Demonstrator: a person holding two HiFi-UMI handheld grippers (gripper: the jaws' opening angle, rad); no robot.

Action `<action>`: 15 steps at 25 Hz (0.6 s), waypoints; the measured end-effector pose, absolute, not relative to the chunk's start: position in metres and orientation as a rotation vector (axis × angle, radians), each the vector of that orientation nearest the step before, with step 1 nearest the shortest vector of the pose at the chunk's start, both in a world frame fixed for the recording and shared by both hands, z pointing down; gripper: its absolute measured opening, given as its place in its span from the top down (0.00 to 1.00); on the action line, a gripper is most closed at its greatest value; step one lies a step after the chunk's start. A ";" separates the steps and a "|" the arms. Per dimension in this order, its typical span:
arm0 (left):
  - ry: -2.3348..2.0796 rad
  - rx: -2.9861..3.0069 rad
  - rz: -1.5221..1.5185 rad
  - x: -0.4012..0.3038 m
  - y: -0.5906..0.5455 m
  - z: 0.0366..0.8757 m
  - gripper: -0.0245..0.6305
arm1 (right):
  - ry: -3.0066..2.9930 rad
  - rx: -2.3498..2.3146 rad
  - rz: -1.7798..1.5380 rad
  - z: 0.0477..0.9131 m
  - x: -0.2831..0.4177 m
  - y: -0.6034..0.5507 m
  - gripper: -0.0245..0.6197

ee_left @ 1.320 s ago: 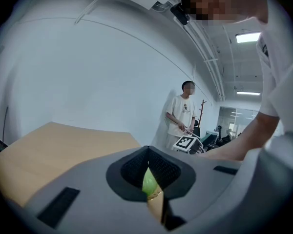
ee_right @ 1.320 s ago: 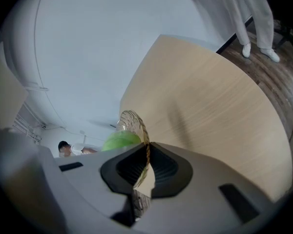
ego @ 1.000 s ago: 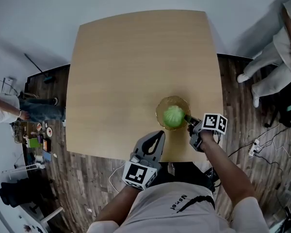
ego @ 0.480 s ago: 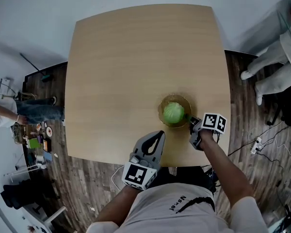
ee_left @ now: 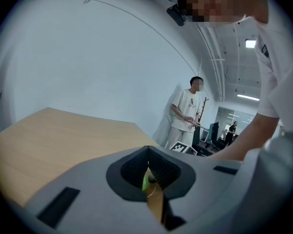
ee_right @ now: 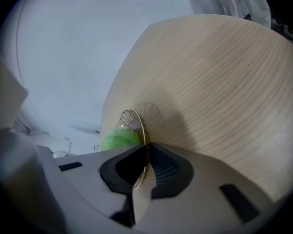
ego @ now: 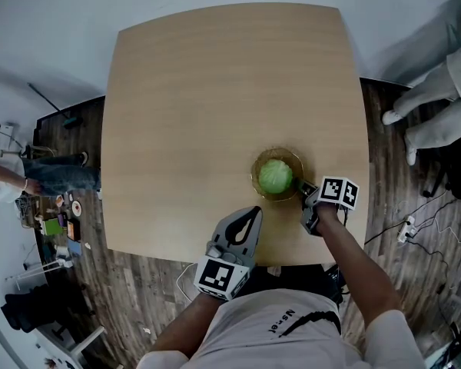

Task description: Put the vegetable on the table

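Note:
A round green cabbage lies in a gold wire basket on the near right part of the wooden table. My right gripper is shut on the basket's right rim. In the right gripper view the thin wire rim runs between the jaws, with the cabbage just left of it. My left gripper hovers over the table's front edge, left of and nearer than the basket, jaws shut with nothing held. In the left gripper view a sliver of the cabbage shows past its gripper.
Wood floor surrounds the table. A person in white stands off the far right corner and shows again as the person in white in the left gripper view. Clutter lies on the floor at the left; cables at the right.
The head camera has shifted a little, so the table sits higher in view. The right gripper stays shut on the basket rim; the basket and left gripper have barely moved.

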State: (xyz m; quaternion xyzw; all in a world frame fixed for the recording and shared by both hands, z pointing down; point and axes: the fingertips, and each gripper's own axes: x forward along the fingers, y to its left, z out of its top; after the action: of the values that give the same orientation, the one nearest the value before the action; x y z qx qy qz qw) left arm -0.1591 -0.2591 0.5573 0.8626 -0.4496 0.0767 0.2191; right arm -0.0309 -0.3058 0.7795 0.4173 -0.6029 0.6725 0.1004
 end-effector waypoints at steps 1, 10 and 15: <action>-1.246 2.386 0.210 -0.160 -0.259 0.558 0.95 | -1.771 1.236 1.978 0.781 -0.031 -0.306 0.91; -1.261 2.371 0.202 -0.158 -0.252 0.554 0.95 | -1.730 1.207 1.933 0.779 -0.026 -0.303 0.86; -1.265 2.357 0.200 -0.149 -0.245 0.550 0.95 | -1.744 1.197 1.902 0.770 -0.015 -0.296 0.86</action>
State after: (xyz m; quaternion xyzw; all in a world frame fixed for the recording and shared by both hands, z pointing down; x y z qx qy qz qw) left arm -0.1488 -0.2448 0.5502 0.8556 -0.4593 0.0727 0.2275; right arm -0.0154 -0.2961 0.7704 0.4163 -0.6063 0.6613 0.1477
